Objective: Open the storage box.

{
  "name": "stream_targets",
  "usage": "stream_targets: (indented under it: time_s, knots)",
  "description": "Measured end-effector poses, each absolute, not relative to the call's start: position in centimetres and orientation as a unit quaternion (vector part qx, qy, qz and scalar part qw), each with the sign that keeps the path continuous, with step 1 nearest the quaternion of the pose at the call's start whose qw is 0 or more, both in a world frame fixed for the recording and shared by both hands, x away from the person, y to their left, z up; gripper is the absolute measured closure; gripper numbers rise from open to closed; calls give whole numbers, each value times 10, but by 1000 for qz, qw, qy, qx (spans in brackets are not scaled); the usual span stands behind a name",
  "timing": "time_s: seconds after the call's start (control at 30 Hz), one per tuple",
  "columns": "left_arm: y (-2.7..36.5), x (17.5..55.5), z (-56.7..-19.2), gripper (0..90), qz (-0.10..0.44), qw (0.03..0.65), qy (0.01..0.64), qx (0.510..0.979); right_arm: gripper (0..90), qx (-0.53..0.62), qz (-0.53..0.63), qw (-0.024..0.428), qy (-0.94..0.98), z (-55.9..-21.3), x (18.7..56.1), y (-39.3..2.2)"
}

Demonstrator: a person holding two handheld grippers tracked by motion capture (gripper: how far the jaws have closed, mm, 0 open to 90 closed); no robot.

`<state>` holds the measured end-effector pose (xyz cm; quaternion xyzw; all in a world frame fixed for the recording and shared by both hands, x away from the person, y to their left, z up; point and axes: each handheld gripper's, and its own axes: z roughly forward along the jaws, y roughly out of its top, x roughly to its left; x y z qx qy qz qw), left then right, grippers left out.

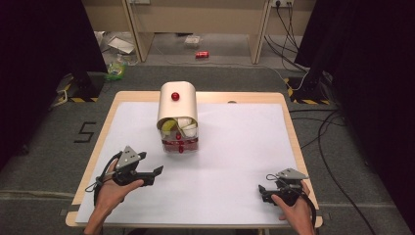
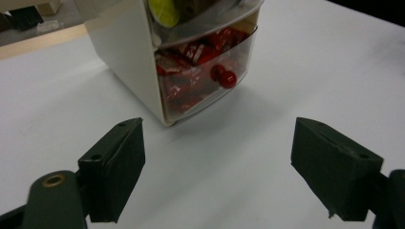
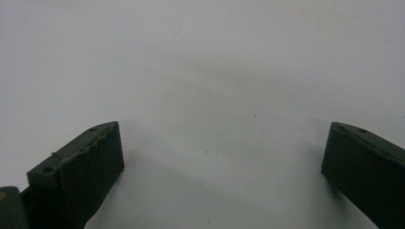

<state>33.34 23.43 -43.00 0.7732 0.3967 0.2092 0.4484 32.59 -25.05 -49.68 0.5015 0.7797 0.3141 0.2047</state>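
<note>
A cream storage box (image 1: 177, 105) with a rounded top and a red knob (image 1: 174, 96) stands on the white table sheet (image 1: 240, 147). Its upper compartment holds a yellow item (image 2: 164, 12) and white items. Its clear lower drawer (image 2: 205, 71) is packed with red packets and has a red knob (image 2: 223, 76). My left gripper (image 1: 155, 171) (image 2: 217, 167) hovers in front and left of the box, pointing at the drawer, open with nothing between its jaws. Near the table's front right, my right gripper (image 1: 262, 192) (image 3: 219, 162) is open over bare sheet.
The table's wooden edge (image 1: 293, 142) frames the sheet. On the floor behind lie a red can (image 1: 202, 54) and some litter (image 1: 116, 69). Cables (image 1: 325, 132) run along the right. A "5" mark (image 1: 84, 131) is on the floor at left.
</note>
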Motion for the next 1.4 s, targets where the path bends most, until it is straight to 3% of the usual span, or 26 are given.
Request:
stream_targets:
  time_s: [0.7,1.4]
  knots:
    - [200,347,-380,225,213,482,354,773,7,503,314,203,779,-497,326,-251]
    - [184,364,-359,257,226,479,324,784,7,503,315,203,779,-497,326,-251]
